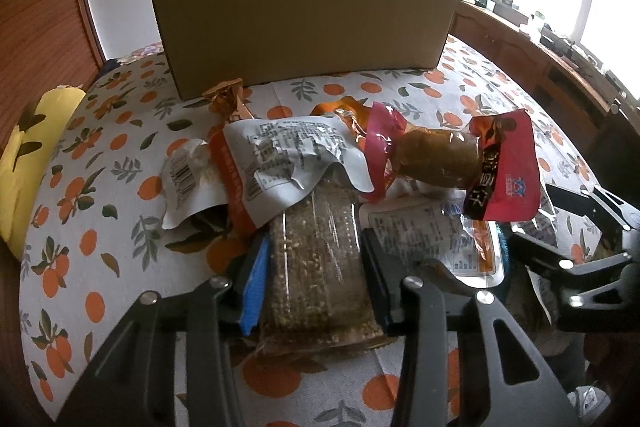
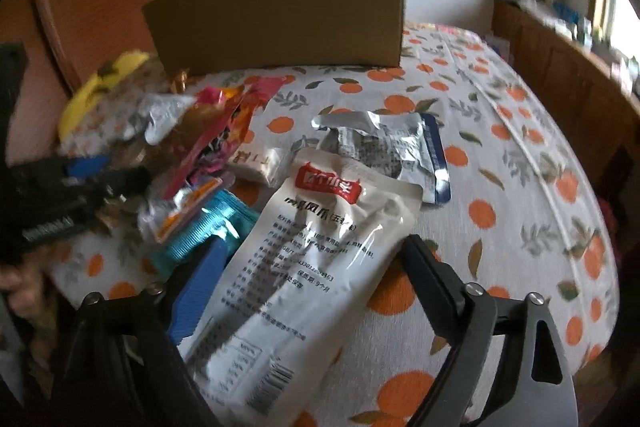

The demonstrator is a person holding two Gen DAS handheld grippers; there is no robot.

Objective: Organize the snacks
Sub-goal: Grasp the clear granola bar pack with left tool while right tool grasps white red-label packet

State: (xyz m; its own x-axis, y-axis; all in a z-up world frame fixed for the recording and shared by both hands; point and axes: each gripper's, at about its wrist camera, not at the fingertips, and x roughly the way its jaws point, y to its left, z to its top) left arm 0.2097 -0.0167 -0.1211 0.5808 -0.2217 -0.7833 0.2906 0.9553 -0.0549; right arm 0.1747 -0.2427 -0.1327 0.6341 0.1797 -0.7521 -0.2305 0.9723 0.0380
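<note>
The left gripper [image 1: 316, 267] pinches a clear-wrapped sesame bar [image 1: 320, 259] between its blue-padded finger and its black finger, at the near side of a heap of snack packets on the orange-print tablecloth [image 1: 100, 155]. A white packet with an orange stripe [image 1: 276, 163] lies over the bar's far end, and a red-wrapped brown snack [image 1: 448, 159] rests on top of the heap to the right. Beyond the heap a cardboard box [image 1: 304, 19] stands upright toward the far edge of the surface, and a yellow object [image 1: 28, 163] sits at the left edge.

The right gripper [image 2: 316, 259] is spread wide around a white chicken-feet pouch with a red label [image 2: 304, 267]; whether its fingers touch the pouch cannot be told. A silver packet with a blue edge [image 2: 392, 147] lies just beyond it, a teal packet [image 2: 208, 227] beside it on the left. The same box [image 2: 280, 15] stands behind.
</note>
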